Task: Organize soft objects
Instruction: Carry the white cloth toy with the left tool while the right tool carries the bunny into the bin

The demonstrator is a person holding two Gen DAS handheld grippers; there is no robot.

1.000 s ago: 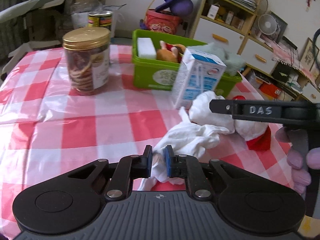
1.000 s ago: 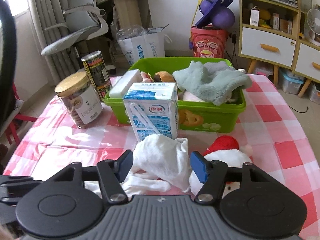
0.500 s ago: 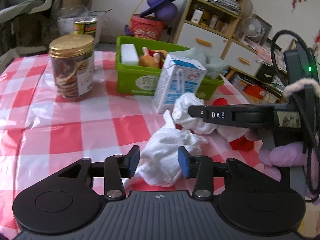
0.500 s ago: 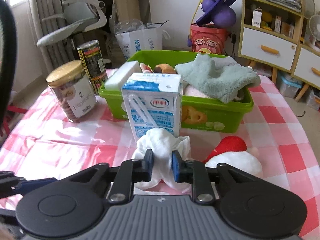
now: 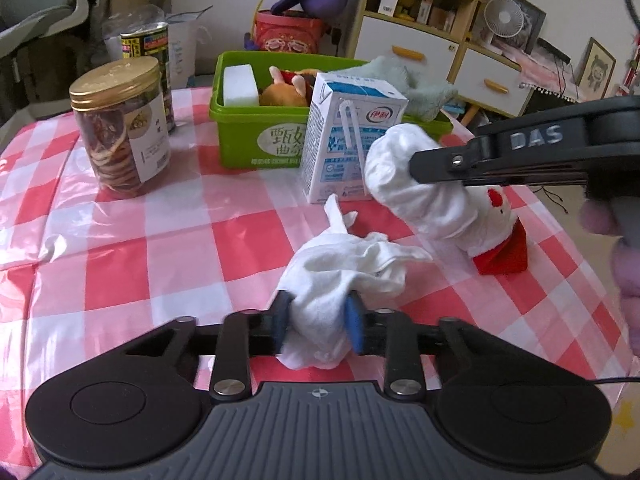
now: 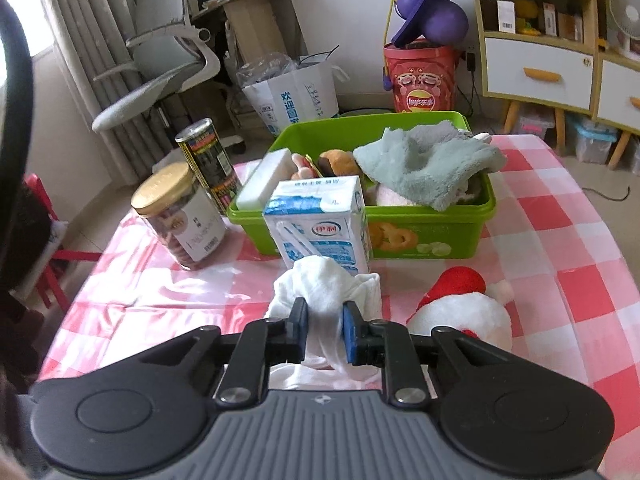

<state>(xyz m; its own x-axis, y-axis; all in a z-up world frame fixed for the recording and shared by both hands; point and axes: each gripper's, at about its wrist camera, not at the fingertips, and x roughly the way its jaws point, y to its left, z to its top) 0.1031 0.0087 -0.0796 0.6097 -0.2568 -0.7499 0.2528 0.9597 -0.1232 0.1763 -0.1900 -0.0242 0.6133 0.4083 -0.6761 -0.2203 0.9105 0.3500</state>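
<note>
A crumpled white cloth (image 5: 344, 264) lies on the red-checked tablecloth (image 5: 160, 240). My left gripper (image 5: 318, 320) has its blue pads against the near bunch, and its jaws are closing on it. My right gripper (image 6: 323, 322) is shut on another white bunch (image 6: 320, 280), held just above the table in front of the milk carton (image 6: 320, 228). In the left wrist view it reaches in from the right (image 5: 414, 162). Whether both bunches are one piece I cannot tell. The green bin (image 6: 440, 216) behind holds a grey-green towel (image 6: 424, 164), a sponge and plush toys.
A white and red Santa plush (image 5: 496, 232) lies to the right of the cloth. A gold-lidded cookie jar (image 5: 120, 128) and a tall can (image 6: 208, 160) stand to the left of the bin. A gloved hand (image 5: 624, 248) holds the right gripper. Shelves and a chair stand beyond the table.
My left gripper let go of a thin fold, opened, and has closed in on a thicker bunch. My right gripper shut on the far bunch and lifted it slightly.
</note>
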